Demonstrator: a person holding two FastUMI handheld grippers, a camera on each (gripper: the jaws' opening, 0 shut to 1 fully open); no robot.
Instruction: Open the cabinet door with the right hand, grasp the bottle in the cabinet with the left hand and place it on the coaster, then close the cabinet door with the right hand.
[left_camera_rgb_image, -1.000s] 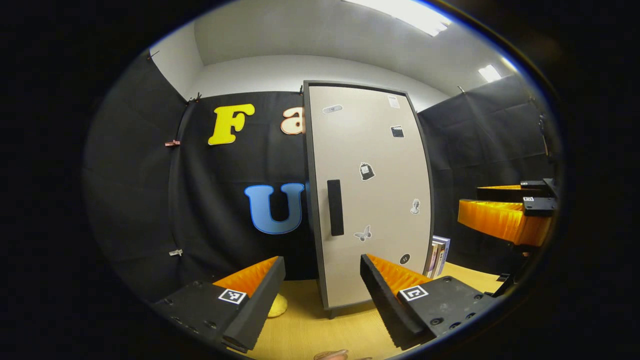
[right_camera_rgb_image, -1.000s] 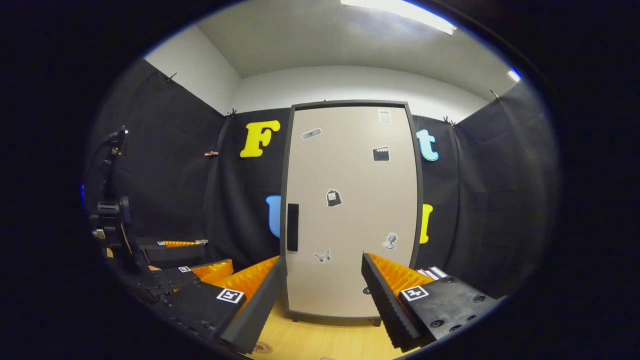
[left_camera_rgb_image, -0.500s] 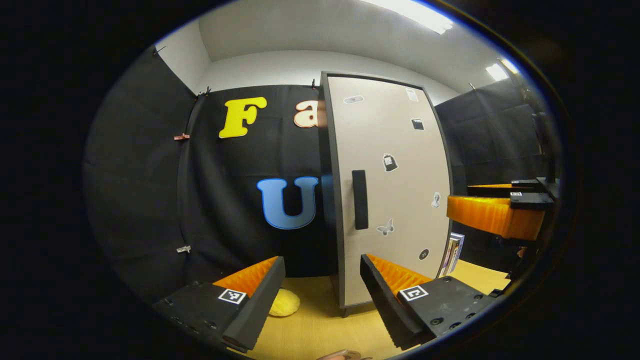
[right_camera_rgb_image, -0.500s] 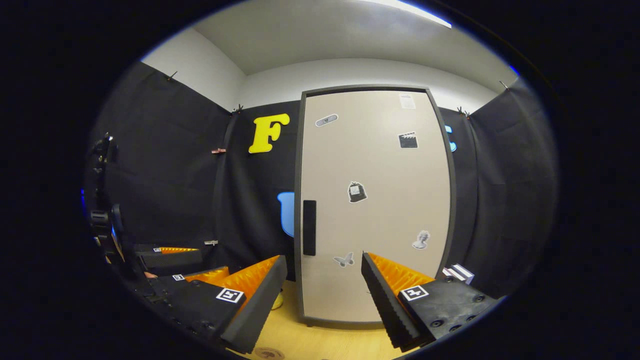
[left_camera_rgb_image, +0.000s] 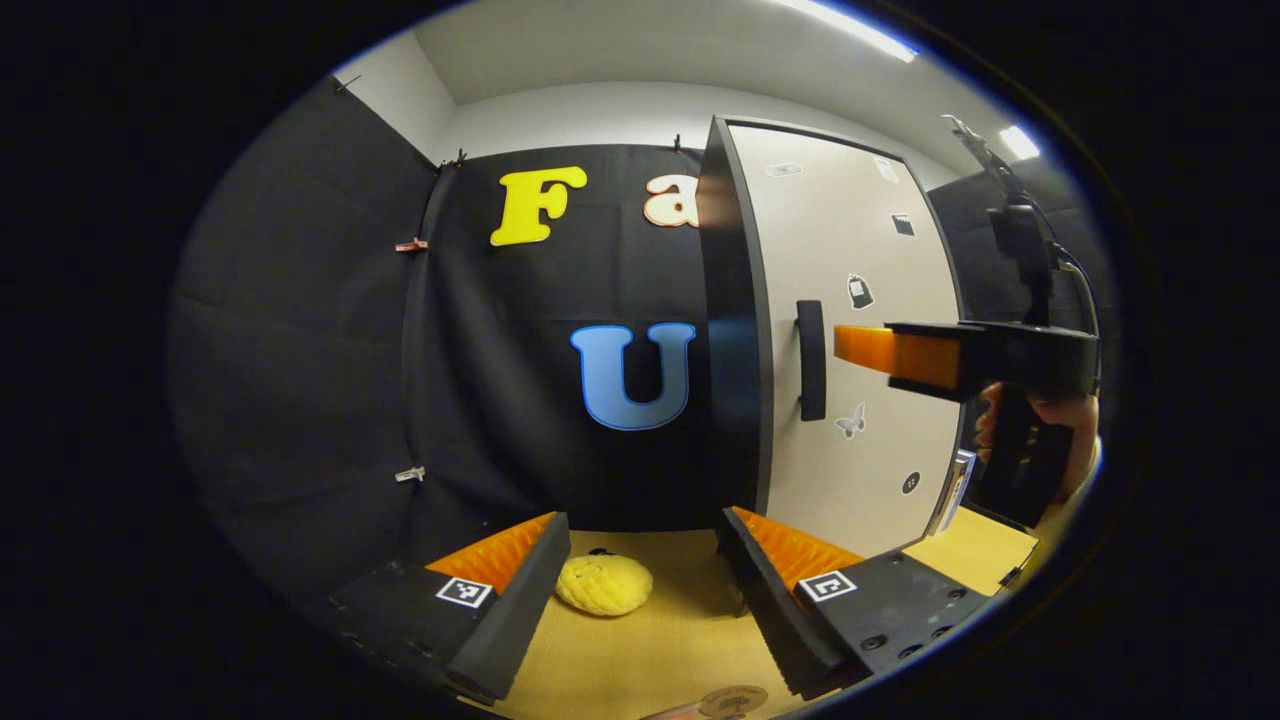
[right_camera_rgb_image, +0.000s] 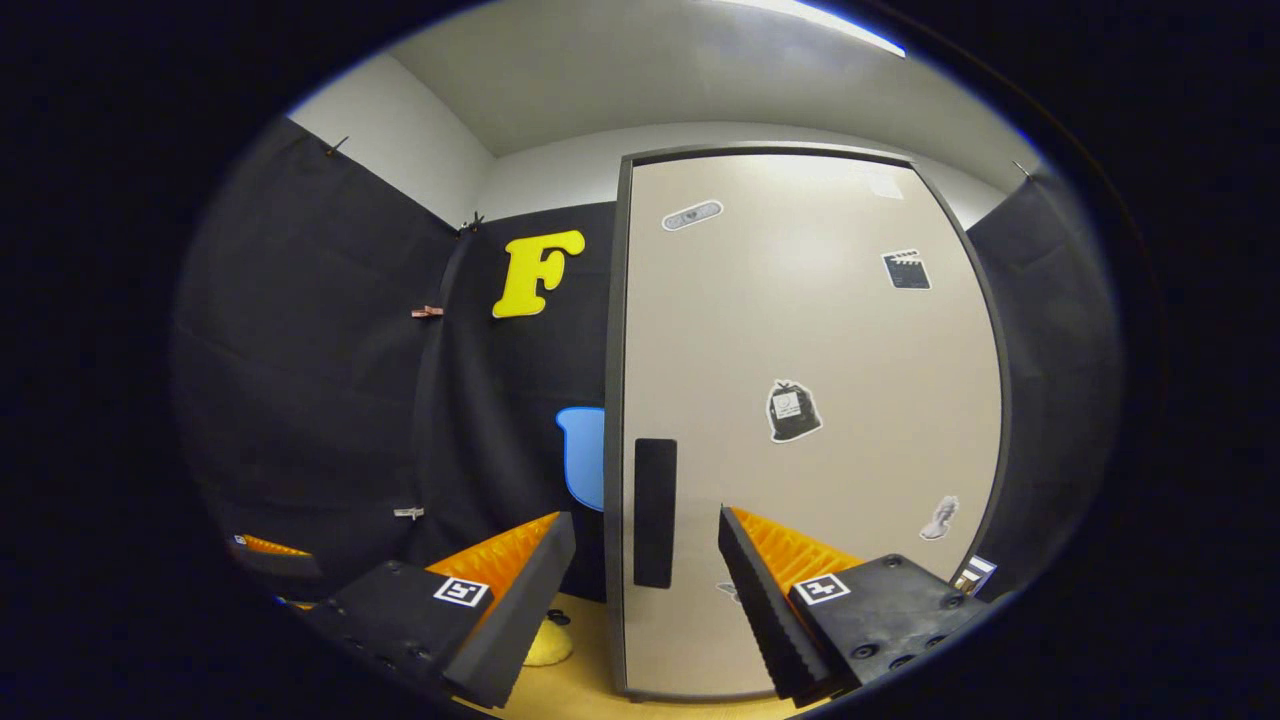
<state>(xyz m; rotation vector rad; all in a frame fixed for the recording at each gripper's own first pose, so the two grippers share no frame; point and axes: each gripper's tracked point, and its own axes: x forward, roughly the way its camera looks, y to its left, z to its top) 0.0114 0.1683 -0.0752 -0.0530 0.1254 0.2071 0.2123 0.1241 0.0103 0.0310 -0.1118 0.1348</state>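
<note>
Cabinet door (right_camera_rgb_image: 810, 420) is closed, its dark vertical handle (right_camera_rgb_image: 655, 512) framed between the spread right gripper (right_camera_rgb_image: 645, 590), lined up to pull; left gripper (left_camera_rgb_image: 640, 590) (also spread) waits low.

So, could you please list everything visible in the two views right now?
Cabinet: one, beige door in a dark frame, standing on the table, door closed.
Door handle: one, black vertical bar, at the door's left edge.
Stickers: several, mostly black and white, scattered over the door.
Yellow lumpy object: one, on the table left of the cabinet.
Coaster: one, round, brownish, at the table's near edge.
Books: a few, upright, beside the cabinet's right side.
Table: one, light wood.
Left tool: open, empty.
Right tool: open, before the handle.
Hand: one, holding the right tool.
</note>
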